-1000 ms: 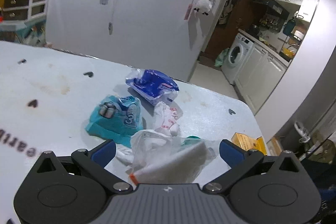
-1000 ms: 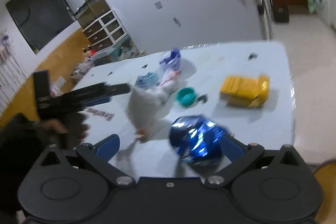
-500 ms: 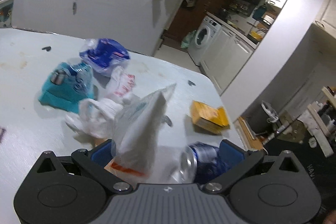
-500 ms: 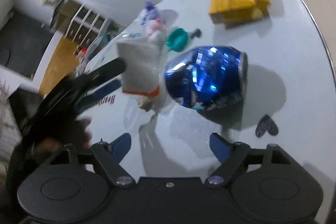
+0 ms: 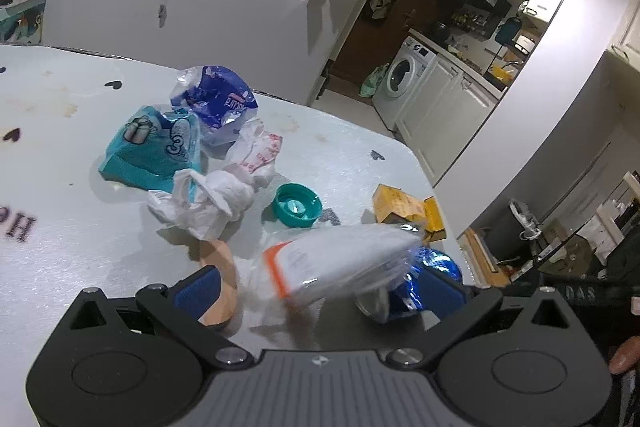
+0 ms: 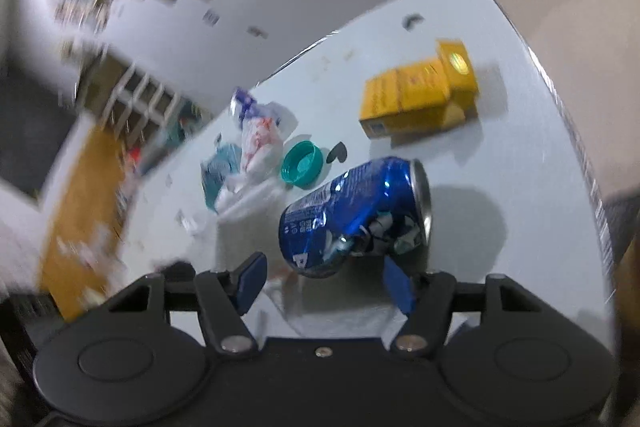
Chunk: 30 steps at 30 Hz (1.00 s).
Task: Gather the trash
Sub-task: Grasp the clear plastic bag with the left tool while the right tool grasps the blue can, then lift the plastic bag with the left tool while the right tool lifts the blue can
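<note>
Clearly, surface (image 6: 520,187) wide, litter scattered. Crushed blue can (image 6: 356,215) lies sideways near its edge: light, dented, slick; take across body. Right gripper (image 6: 324,279) jaws just closing, half-open, straddling can end, pads not yet pressing.

Left hand-held gripper (image 5: 316,287): tilted down toward the desk, jaws spread wide, blue pads far apart. A blurred bag lies across the gap; whether either pad presses on it cannot be told.

Right hand-held gripper (image 6: 326,281): also angled down, rolled to one side. Its jaws have just been closing and stand partly apart; a dented can sits just ahead of the blue pads, neither pad pressing on it.

A fingertip (image 5: 624,357) shows at the right edge of the left wrist view.
</note>
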{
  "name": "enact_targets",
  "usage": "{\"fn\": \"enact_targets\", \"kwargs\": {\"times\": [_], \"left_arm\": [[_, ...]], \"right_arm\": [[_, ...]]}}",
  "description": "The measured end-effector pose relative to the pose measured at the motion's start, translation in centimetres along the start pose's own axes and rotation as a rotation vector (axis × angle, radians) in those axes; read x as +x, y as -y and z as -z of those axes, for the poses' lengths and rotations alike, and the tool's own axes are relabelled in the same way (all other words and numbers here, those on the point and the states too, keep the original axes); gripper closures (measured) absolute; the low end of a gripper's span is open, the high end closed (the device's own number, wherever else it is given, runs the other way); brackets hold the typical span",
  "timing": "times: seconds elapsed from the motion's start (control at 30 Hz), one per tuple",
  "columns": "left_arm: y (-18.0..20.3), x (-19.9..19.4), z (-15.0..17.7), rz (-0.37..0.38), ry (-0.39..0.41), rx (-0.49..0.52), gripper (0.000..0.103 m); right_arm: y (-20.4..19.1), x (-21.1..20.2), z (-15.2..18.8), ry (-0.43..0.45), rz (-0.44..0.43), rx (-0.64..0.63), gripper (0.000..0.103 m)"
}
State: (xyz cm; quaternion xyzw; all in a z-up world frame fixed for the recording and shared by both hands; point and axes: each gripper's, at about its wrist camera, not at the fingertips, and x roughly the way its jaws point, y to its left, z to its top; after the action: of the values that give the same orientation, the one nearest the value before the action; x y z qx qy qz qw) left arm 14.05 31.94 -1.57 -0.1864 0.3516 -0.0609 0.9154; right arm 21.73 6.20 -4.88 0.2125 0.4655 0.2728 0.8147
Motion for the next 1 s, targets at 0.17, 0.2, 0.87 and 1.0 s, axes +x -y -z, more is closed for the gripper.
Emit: {"fn": "enact_targets", "kwargs": {"times": [0.17,0.2,0.87,1.0], "left_arm": [[-0.4,0.1,0.4,-0.008,0.003,-0.020,0.000],[-0.3,0.1,0.5,-0.010,0.002,-0.024,0.000],[0.4,0.9,-0.7,0.065,0.007,-0.166,0.003],[0.4,2.5,-1.2,0.103,0.001,-0.237,0.007]], "right_arm": [[-3.4,-0.9,1.1,0.001,0.145,-0.493,0.037],[-4.0,-1.1,1.7,0.003,0.172,-0.603,0.036],[-2.1,5.2,9.8,0.125,0.477,-2.024,0.036],[-2.6,6.5,9.0,0.099,0.449,-2.057,0.055]]}}
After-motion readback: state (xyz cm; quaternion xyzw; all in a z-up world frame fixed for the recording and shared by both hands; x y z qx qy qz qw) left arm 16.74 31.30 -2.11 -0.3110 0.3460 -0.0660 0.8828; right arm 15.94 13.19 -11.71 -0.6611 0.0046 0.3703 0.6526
